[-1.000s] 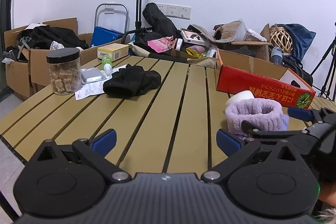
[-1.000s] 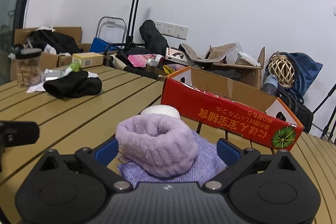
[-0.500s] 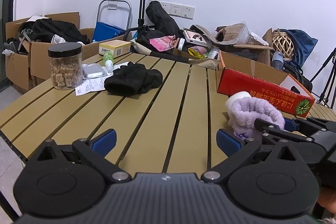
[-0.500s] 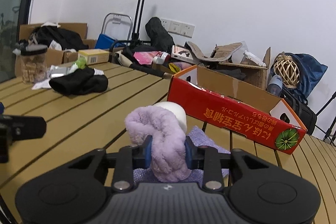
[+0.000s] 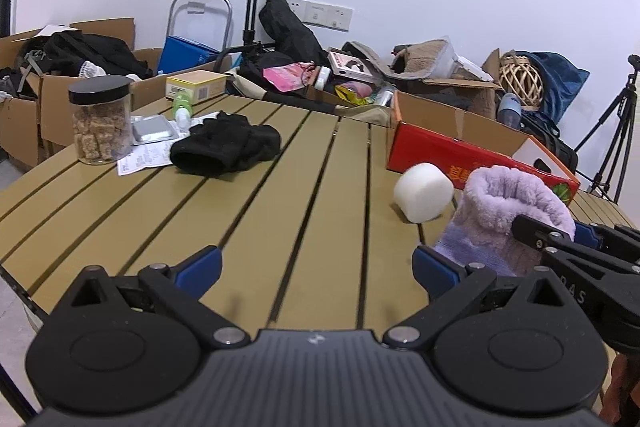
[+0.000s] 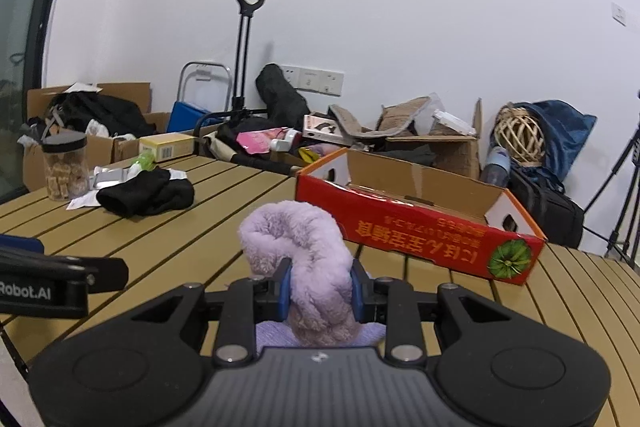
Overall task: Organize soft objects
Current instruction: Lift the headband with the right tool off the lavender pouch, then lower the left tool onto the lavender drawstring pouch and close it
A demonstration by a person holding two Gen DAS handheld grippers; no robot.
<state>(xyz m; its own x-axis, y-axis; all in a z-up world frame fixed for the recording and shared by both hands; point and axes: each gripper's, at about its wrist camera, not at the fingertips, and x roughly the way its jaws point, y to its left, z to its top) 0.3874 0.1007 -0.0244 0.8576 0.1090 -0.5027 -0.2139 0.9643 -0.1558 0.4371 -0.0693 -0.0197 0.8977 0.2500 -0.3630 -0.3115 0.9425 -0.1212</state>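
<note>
Lifted off the table [image 6: 180, 247], fluffy lilac headband [image 6: 308, 259] — folded, squeezed between right fingers [image 6: 285, 289]; left fingers [image 5: 200, 265] wide.

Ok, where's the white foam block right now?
In the left wrist view the white foam block lies right of centre on the table, between the red box and the purple band.

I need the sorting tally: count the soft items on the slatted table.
4: purple fluffy band in the right gripper, purple cloth beneath, white sponge beside, black garment far left. Others may be hidden.
</note>
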